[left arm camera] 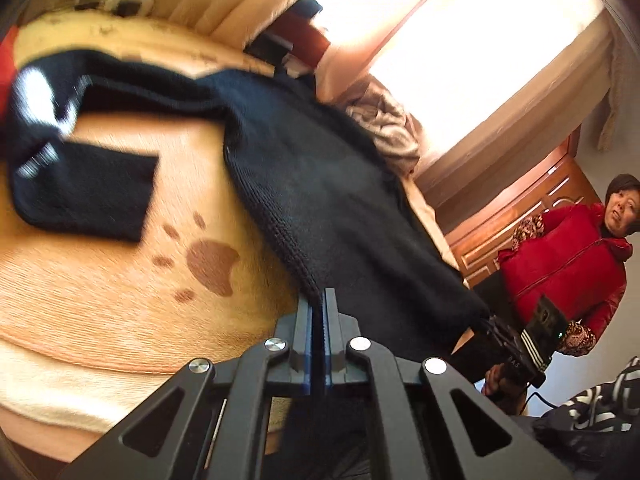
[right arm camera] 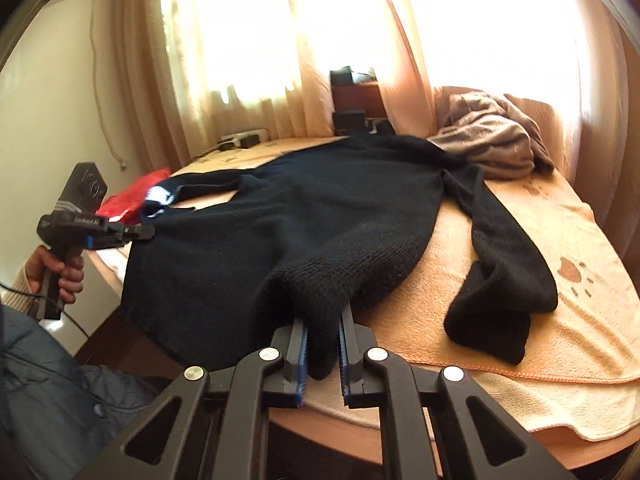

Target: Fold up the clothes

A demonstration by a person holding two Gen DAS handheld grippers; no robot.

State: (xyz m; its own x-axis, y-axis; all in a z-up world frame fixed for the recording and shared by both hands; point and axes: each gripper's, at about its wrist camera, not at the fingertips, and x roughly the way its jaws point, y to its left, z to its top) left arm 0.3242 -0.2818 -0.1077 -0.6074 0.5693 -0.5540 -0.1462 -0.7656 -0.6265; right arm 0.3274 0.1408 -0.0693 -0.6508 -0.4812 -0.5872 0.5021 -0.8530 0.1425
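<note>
Across the orange blanket (right arm camera: 568,320) lay the black sweater (right arm camera: 304,208), hem pinched by both tools — left gripper (left arm camera: 319,300) & right gripper (right arm camera: 323,320) clamped on it — prob. the first fold, needing a joint lift fwd over the body.

Bed: covered with an orange towelling blanket (right arm camera: 568,304) printed with brown paw prints (left arm camera: 212,266).
Grey-brown garment (right arm camera: 492,148): crumpled at the bed's far corner, by the window.
Red cloth (right arm camera: 134,194): lying at the far left of the bed.
Curtains (right arm camera: 248,40): sheer, cream, sunlit.
Power strip (right arm camera: 244,138): by the curtain foot.
Woman in a red padded vest (left arm camera: 568,264): standing before a wooden door (left arm camera: 520,216).
</note>
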